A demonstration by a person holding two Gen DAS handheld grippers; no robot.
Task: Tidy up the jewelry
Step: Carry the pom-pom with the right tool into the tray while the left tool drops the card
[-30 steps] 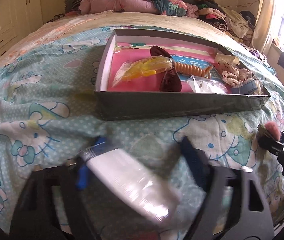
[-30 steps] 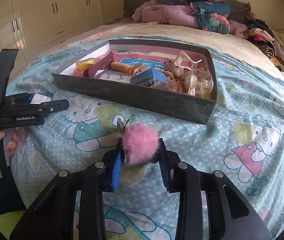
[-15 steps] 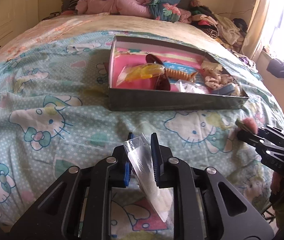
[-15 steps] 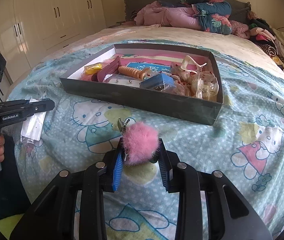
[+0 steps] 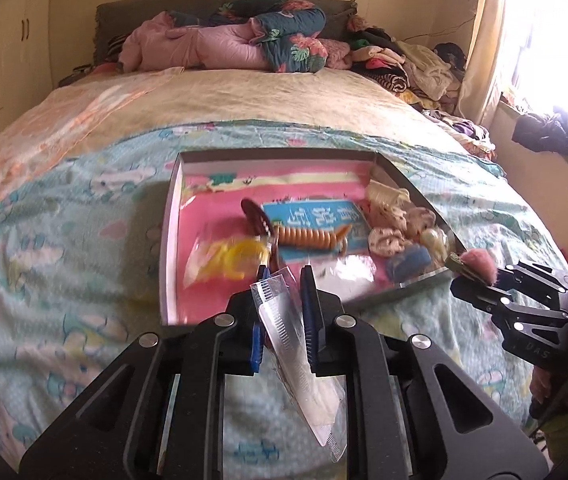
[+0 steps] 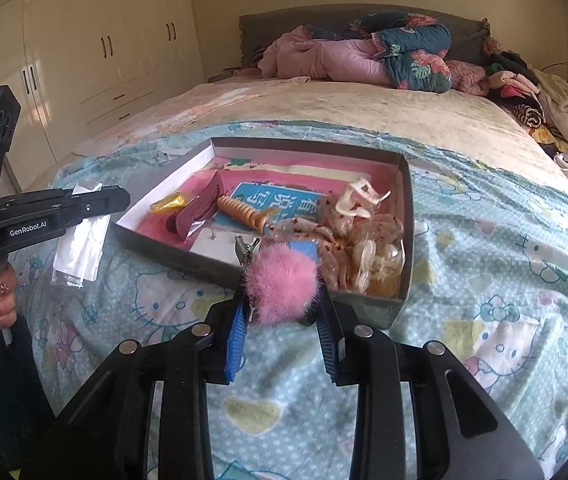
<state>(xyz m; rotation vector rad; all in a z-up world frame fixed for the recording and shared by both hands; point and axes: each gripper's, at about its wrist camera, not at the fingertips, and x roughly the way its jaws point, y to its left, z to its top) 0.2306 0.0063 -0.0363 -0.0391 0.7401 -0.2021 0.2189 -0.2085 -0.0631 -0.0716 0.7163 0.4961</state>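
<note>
A shallow dark cardboard box point(image 5: 170, 240) point(image 6: 407, 216) lies on the bed, filled with hair clips, a coiled orange piece point(image 5: 308, 238), scrunchies and small bags. My left gripper point(image 5: 284, 280) is shut on a clear plastic packet with a white card point(image 5: 304, 356), held in the air just before the box's near wall. The same packet point(image 6: 80, 248) hangs below that gripper in the right wrist view. My right gripper point(image 6: 280, 296) is shut on a pink fluffy pom-pom hair clip point(image 6: 280, 284) point(image 5: 478, 266), raised over the box's near right corner.
A cartoon-print blue bedsheet point(image 6: 504, 248) covers the bed. Piled quilts and clothes point(image 5: 244, 44) sit at the headboard and far right. White wardrobes point(image 6: 84, 48) stand to the left. A person's hand point(image 6: 0, 296) grips the left gripper's handle.
The left gripper closed on the plastic packet and lifted it off the sheet toward the box. The right gripper rose with the pom-pom clip and came nearer the box.
</note>
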